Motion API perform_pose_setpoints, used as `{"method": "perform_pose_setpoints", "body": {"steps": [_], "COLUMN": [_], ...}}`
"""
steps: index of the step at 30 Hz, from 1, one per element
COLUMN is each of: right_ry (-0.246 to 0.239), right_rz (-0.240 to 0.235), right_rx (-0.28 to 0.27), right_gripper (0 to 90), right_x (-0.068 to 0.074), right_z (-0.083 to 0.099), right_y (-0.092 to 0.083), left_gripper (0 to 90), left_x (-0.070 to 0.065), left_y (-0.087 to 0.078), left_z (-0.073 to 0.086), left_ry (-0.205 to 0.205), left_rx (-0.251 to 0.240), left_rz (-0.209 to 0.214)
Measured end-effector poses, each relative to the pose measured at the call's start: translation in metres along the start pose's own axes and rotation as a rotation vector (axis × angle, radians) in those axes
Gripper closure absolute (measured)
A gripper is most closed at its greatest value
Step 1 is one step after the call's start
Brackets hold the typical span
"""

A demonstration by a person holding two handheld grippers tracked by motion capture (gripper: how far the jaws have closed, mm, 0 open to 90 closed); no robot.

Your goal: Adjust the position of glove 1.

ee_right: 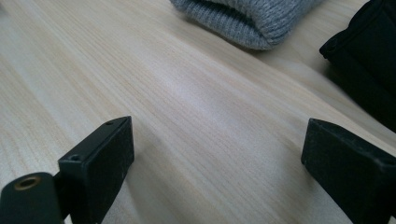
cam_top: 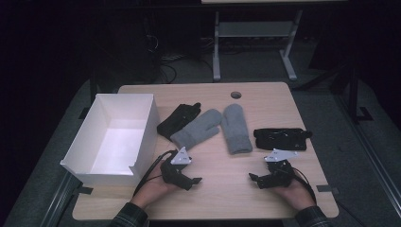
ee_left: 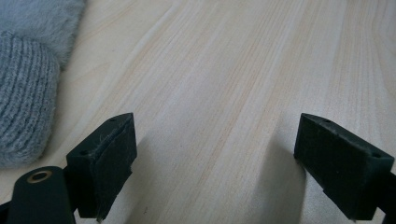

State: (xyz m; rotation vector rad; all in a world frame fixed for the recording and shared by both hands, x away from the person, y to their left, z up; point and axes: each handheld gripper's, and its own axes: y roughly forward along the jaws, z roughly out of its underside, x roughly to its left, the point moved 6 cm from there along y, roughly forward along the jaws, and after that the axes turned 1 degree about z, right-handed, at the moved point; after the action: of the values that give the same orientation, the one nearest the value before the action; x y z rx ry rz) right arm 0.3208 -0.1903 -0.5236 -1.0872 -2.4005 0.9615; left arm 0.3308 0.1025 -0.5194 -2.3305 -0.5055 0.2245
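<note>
Two grey knit mittens lie side by side mid-table: the left mitten (cam_top: 196,128) slants, the right mitten (cam_top: 235,127) lies straight. A black glove (cam_top: 178,119) lies beside the left mitten, partly under it. Another black glove (cam_top: 281,138) lies right of the right mitten. My left gripper (cam_top: 194,181) rests near the front edge, open and empty, pointing right. My right gripper (cam_top: 255,178) faces it, also open and empty. In the left gripper view the left gripper (ee_left: 215,140) has bare wood between its jaws and a mitten cuff (ee_left: 23,93) at left. The right gripper (ee_right: 215,149) sees a mitten cuff (ee_right: 247,18) and the black glove (ee_right: 369,60).
An open white box (cam_top: 146,130) stands at the table's left, overhanging the left edge. The wooden table (cam_top: 227,198) has a round cable hole (cam_top: 236,95) at the back. A second desk frame (cam_top: 255,33) stands behind on the dark floor.
</note>
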Motion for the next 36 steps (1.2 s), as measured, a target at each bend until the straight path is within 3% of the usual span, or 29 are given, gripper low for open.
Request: {"method": "perform_pose_setpoints", "body": {"steps": [5, 8, 9, 10, 12, 13, 14, 15, 16, 17, 20, 24, 29, 36], "right_ry": [-0.006, -0.007, -0.008, -0.008, -0.012, -0.006, -0.008, -0.008, -0.011, -0.009, -0.017, -0.008, -0.035, -0.035], "right_rz": [-0.004, -0.017, -0.015, -0.015, -0.012, -0.020, -0.022, -0.022, -0.032, -0.054, -0.069, -0.085, -0.100, -0.112], "right_rx": [0.002, 0.020, 0.027, 0.027, -0.003, -0.019, -0.033, -0.033, -0.043, -0.034, -0.034, -0.048, -0.063, -0.066], "right_gripper": [10.0, 17.5, 26.2, 26.2, 39.1, 46.7, 61.1, 61.1, 66.6, 77.8, 88.7, 90.0, 90.0, 90.0], "right_x": [0.000, 0.003, 0.003, 0.003, 0.001, 0.000, -0.002, -0.002, -0.003, -0.005, -0.007, -0.011, -0.016, -0.029], "right_z": [0.000, -0.003, -0.007, -0.007, -0.014, -0.018, -0.026, -0.026, -0.029, -0.034, -0.043, -0.053, -0.073, -0.094], "right_y": [0.000, -0.002, -0.006, -0.006, -0.011, -0.013, -0.014, -0.014, -0.012, -0.007, -0.003, 0.000, 0.009, 0.031], "left_gripper": [12.4, 12.4, 12.4, 12.4, 12.4, 12.4, 12.3, 12.3, 12.3, 12.4, 12.4, 12.4, 12.4, 12.3], "left_x": [0.001, 0.001, 0.001, 0.001, 0.002, 0.002, 0.003, 0.003, 0.003, 0.003, 0.002, 0.002, 0.002, 0.002], "left_y": [0.000, -0.001, -0.001, -0.001, -0.002, -0.002, -0.002, -0.002, -0.001, -0.001, -0.002, -0.004, -0.008, -0.008], "left_z": [0.000, 0.000, 0.001, 0.001, 0.001, 0.001, 0.001, 0.001, 0.000, 0.001, 0.002, 0.004, 0.007, 0.007], "left_ry": [0.006, -0.006, -0.009, -0.004, 0.007, 0.007, 0.012, 0.012, 0.008, 0.010, 0.002, 0.003, 0.010, 0.006], "left_rx": [0.004, 0.000, 0.000, 0.004, 0.005, 0.005, 0.006, 0.006, -0.002, -0.002, -0.006, -0.002, 0.003, 0.003], "left_rz": [0.000, -0.002, -0.003, -0.003, -0.006, -0.006, -0.001, -0.001, 0.002, 0.005, 0.005, 0.003, 0.004, 0.006]}}
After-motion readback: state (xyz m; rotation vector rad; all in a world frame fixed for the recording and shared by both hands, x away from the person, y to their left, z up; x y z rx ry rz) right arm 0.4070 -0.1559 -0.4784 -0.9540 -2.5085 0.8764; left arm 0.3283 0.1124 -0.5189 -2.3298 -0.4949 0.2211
